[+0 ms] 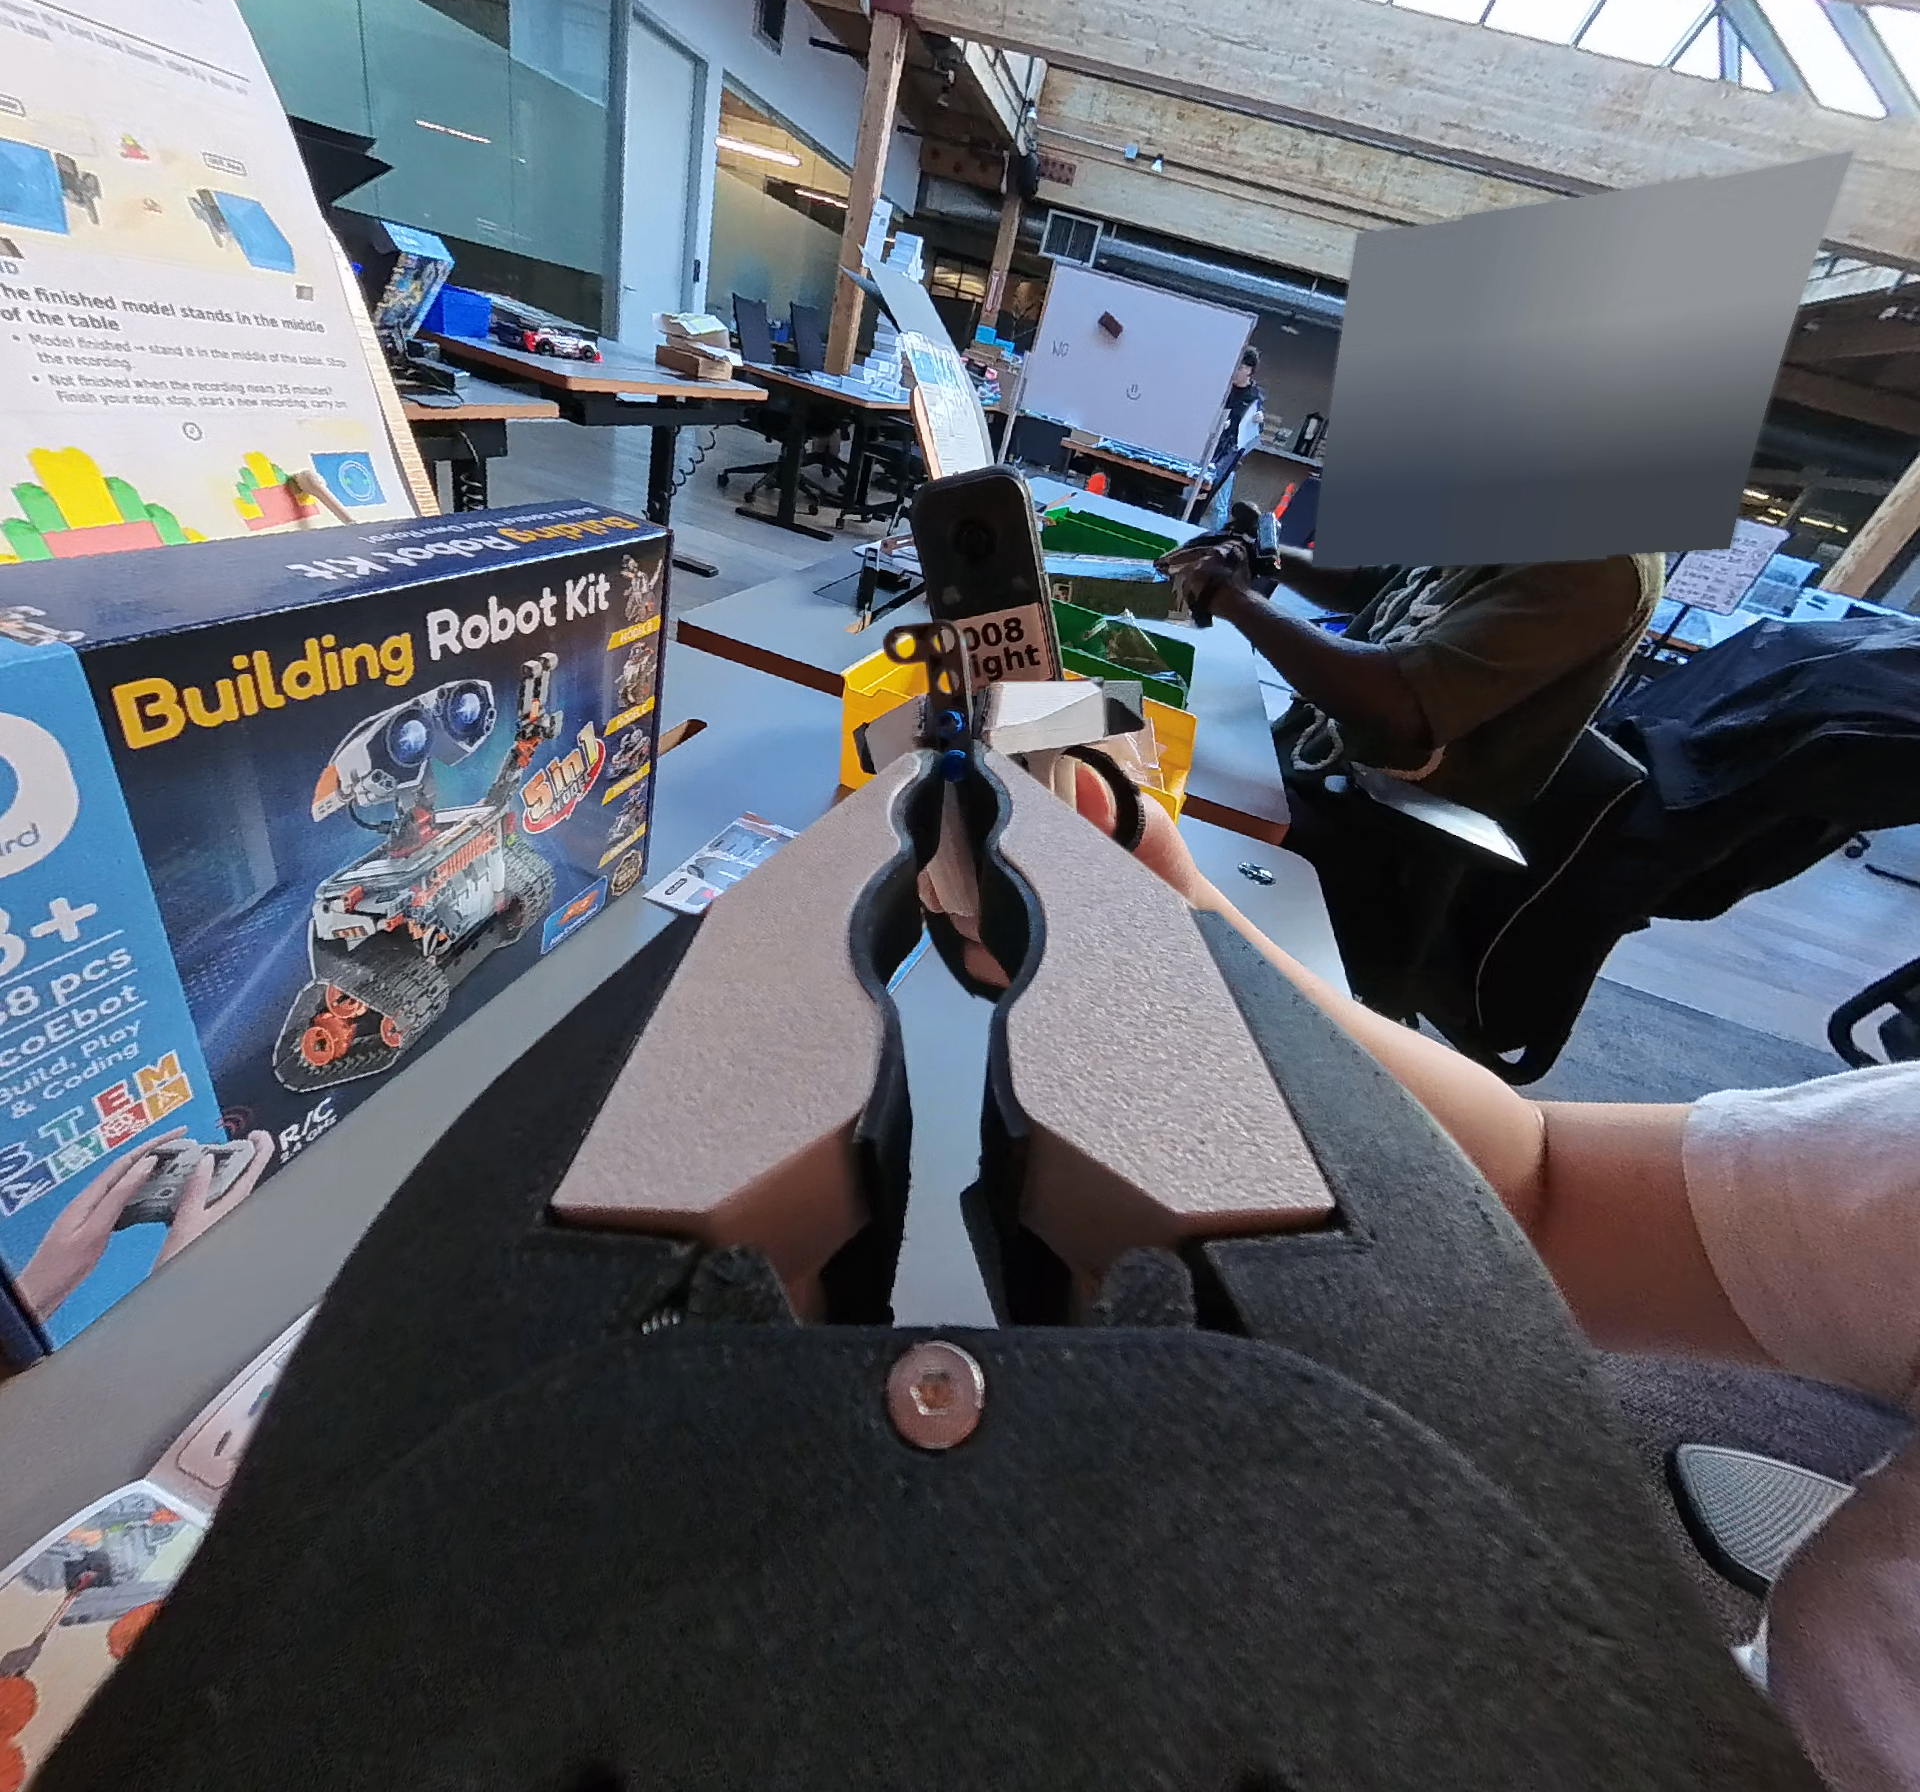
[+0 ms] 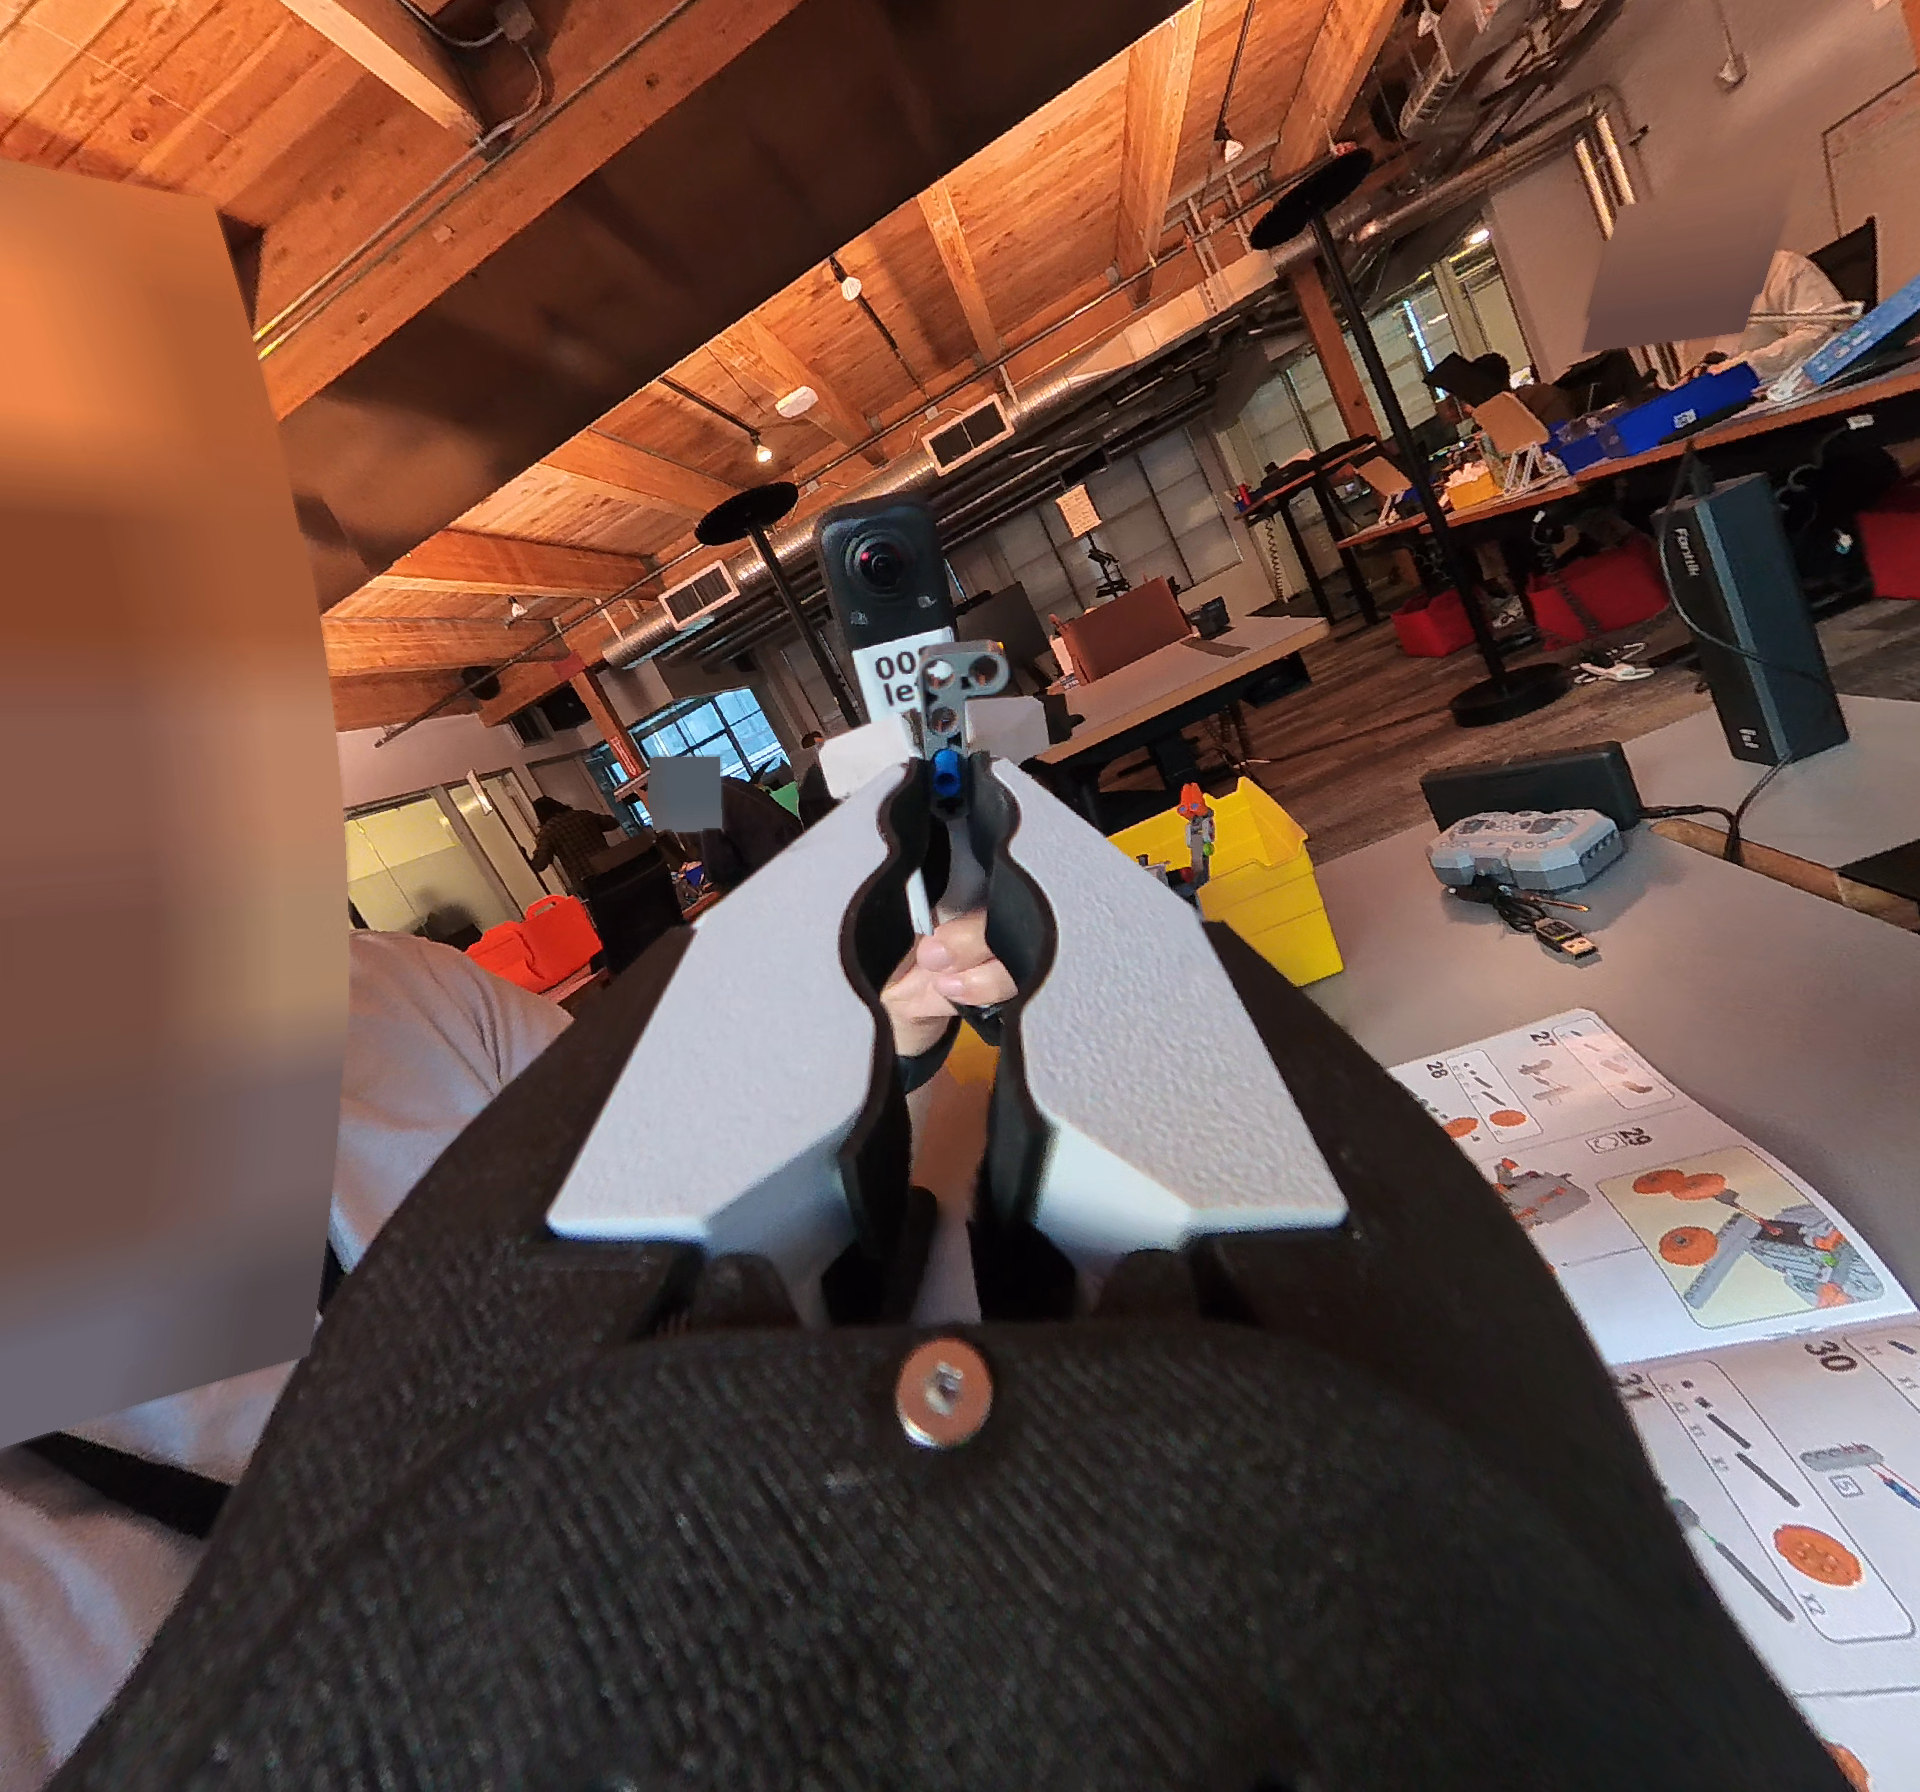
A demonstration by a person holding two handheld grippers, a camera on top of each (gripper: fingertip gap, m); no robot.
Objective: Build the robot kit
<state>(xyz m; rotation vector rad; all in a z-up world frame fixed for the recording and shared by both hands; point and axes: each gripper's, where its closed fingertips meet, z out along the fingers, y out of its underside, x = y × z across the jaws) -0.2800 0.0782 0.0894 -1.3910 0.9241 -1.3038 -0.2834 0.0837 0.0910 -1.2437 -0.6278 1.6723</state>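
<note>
My two grippers meet tip to tip above the grey table [image 1: 748, 755]. My left gripper [image 1: 948, 768], with tan fingers, is shut on the lower end of a small dark grey holed beam [image 1: 925, 653] with blue pins. My right gripper [image 2: 943, 784], with white fingers, is shut on the same small beam [image 2: 961, 684] at its blue pin. The beam stands upright above both pairs of tips. The right gripper's white fingers [image 1: 1055, 712] and its camera show just behind the beam in the left wrist view. A hand shows through the gap between each gripper's fingers.
A blue robot kit box [image 1: 343, 807] stands at the left, with an instruction poster [image 1: 156, 288] behind it. A yellow bin [image 2: 1247, 869] holds a small model. A grey controller [image 2: 1517, 849] and an open booklet [image 2: 1683, 1223] lie on the table. A person [image 1: 1455, 662] sits across. My left and right fingertips are right by each other.
</note>
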